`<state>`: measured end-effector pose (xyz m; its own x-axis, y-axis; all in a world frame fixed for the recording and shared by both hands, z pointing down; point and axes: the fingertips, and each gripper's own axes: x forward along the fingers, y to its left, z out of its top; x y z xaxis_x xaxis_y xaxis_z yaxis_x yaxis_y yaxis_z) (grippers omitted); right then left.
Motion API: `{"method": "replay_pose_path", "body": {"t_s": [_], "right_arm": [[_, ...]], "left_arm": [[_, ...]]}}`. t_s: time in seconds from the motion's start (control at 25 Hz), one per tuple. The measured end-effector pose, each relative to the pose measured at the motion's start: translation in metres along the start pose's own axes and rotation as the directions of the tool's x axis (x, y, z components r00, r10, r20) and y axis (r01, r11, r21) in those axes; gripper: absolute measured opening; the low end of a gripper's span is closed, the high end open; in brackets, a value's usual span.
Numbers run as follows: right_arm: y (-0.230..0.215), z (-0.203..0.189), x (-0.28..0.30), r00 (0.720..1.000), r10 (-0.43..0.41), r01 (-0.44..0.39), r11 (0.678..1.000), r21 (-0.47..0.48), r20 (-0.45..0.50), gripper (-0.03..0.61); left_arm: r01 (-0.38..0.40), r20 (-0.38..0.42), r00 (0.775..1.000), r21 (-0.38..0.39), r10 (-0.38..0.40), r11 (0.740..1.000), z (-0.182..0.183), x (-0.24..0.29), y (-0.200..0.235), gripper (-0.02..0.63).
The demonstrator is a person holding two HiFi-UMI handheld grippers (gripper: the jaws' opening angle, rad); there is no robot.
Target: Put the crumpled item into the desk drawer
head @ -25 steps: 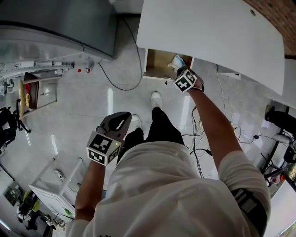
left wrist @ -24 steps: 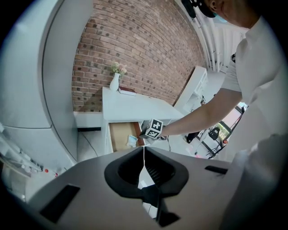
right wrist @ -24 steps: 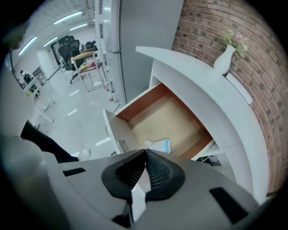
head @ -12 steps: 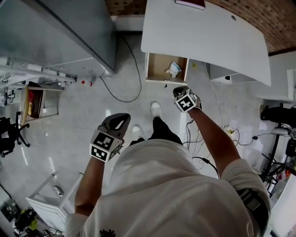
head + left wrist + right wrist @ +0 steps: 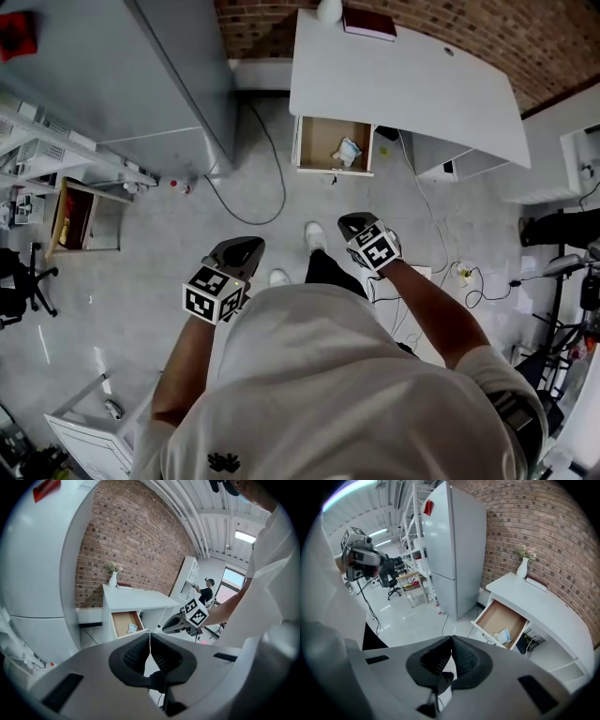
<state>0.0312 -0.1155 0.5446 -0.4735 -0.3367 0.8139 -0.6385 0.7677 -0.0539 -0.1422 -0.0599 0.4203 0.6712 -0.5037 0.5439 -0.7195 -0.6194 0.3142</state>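
Note:
The crumpled white and pale blue item (image 5: 347, 151) lies inside the open wooden drawer (image 5: 323, 142) of the white desk (image 5: 403, 84); it also shows in the right gripper view as a crumpled item (image 5: 503, 635) in the drawer (image 5: 499, 620), and small in the left gripper view inside the drawer (image 5: 124, 623). My right gripper (image 5: 352, 223) is shut and empty, held above the floor well short of the drawer. My left gripper (image 5: 242, 247) is shut with nothing in it, held at my left side.
A tall grey refrigerator (image 5: 122, 75) stands left of the desk, with a black cable (image 5: 253, 178) on the floor between them. A white vase (image 5: 328, 9) and a dark red book (image 5: 370, 23) sit on the desk. Shelving (image 5: 56, 178) is at the left.
My right gripper has pulled back from the drawer toward my body, leaving the crumpled item inside. I have stepped back, so the desk looks farther away. The left gripper stayed at my side.

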Motion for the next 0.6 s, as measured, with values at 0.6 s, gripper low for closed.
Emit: {"method": "replay_pose_path", "body": {"t_s": [0.6], "right_arm": [[0.112, 0.013, -0.071, 0.988, 0.055, -0.059, 0.998, 0.022, 0.141, 0.029]], "left_arm": [[0.062, 0.023, 0.998, -0.010, -0.062, 0.998, -0.036, -0.035, -0.045, 0.025]]}}
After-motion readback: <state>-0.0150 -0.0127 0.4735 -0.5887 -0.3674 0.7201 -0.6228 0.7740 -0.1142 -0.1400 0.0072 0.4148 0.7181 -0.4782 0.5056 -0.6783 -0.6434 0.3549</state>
